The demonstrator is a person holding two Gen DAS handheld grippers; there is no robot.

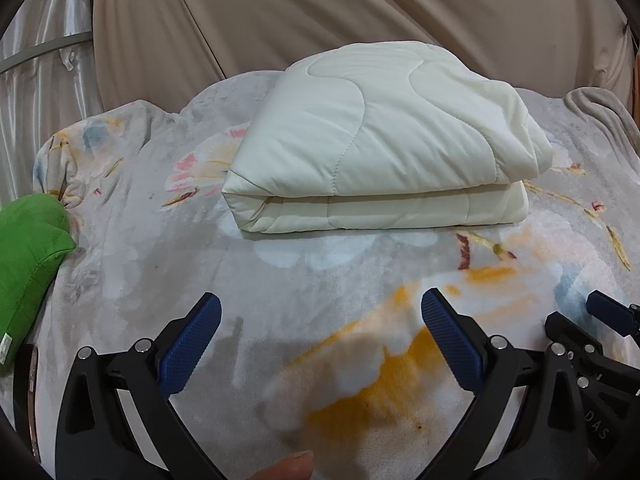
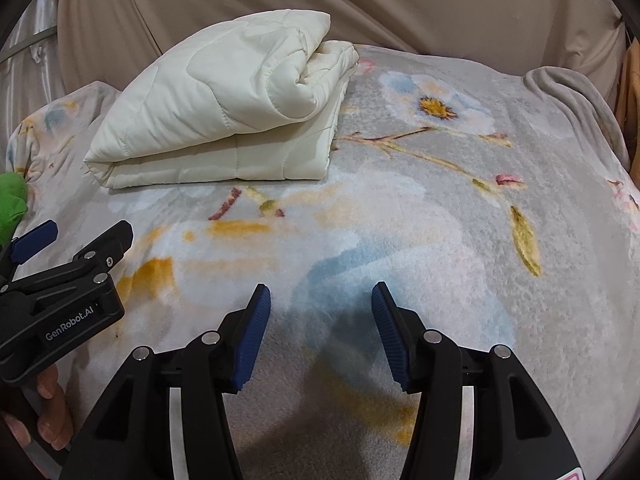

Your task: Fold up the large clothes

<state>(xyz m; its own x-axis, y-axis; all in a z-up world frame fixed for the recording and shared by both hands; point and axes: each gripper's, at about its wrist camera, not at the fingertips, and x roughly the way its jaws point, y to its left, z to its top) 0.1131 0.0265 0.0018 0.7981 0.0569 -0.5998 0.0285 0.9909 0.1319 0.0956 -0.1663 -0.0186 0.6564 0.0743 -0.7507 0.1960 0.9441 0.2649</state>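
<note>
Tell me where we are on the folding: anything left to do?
Done: the cream quilt lies folded in a layered stack on the floral blanket. In hand: nothing; left gripper and right gripper are open, short of it. Left: seemingly nothing; no other unfolded piece shows.

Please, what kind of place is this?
Probably a bedroom: a floral fleece blanket covers what looks like a bed, a folded cream quilt lies on it, and beige curtains hang behind.

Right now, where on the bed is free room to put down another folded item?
The floral blanket is bare right of the folded cream quilt, up to the grey bunched edge. The strip between quilt and both open hand-held grippers is free too. The left side is tighter, near the green cushion.
</note>
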